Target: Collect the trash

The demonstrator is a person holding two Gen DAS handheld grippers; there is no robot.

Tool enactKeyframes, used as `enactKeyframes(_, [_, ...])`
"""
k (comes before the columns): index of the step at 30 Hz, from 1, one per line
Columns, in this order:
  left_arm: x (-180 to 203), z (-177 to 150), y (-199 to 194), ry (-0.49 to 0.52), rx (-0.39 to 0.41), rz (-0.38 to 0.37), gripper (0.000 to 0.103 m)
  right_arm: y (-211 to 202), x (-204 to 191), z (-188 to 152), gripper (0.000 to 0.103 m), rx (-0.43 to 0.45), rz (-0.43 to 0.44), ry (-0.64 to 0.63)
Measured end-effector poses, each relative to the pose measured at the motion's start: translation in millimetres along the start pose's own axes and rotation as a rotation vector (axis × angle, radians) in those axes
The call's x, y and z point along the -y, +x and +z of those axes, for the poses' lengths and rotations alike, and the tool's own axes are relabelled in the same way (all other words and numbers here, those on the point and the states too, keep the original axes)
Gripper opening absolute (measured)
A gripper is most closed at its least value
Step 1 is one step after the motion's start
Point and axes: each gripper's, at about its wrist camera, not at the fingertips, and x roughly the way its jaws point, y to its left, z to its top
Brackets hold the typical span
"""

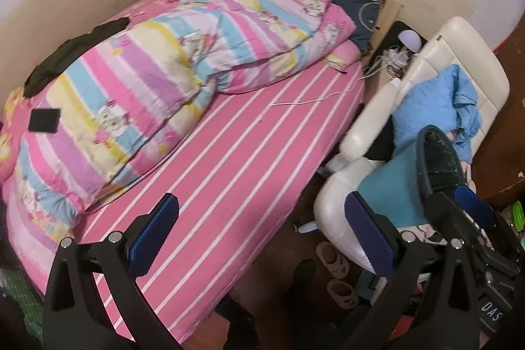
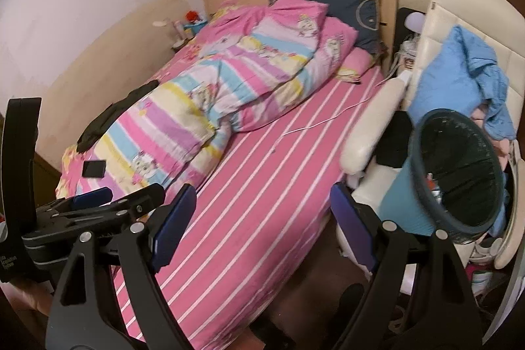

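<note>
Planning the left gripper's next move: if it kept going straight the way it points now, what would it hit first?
Most likely the pink striped bed sheet. The open left gripper aims between its fingers at bare mattress near the bed's edge, with the rumpled quilt off to the left and the white chair to the right. Depth is unclear in the fisheye view.

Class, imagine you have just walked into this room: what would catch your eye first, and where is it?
First, the bed with its pink striped sheet fills the middle, a rumpled cartoon quilt heaped along its far side. Then, at the right, a teal wastebasket tilts against the white armchair, on which blue cloth lies.
</note>
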Motion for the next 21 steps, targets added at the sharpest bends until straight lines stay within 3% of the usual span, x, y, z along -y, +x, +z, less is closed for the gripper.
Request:
enactKeyframes(10, [-85, -20, -16, -0.052, 0.007, 0.055, 0.098, 17, -78, -25, 0.083, -0.020, 0.057, -0.041])
enactKeyframes(21, [-139, -34, -32, -0.123, 0.021, 0.046, 0.098, 21, -132, -33, 0.083, -0.021, 0.092, -0.113])
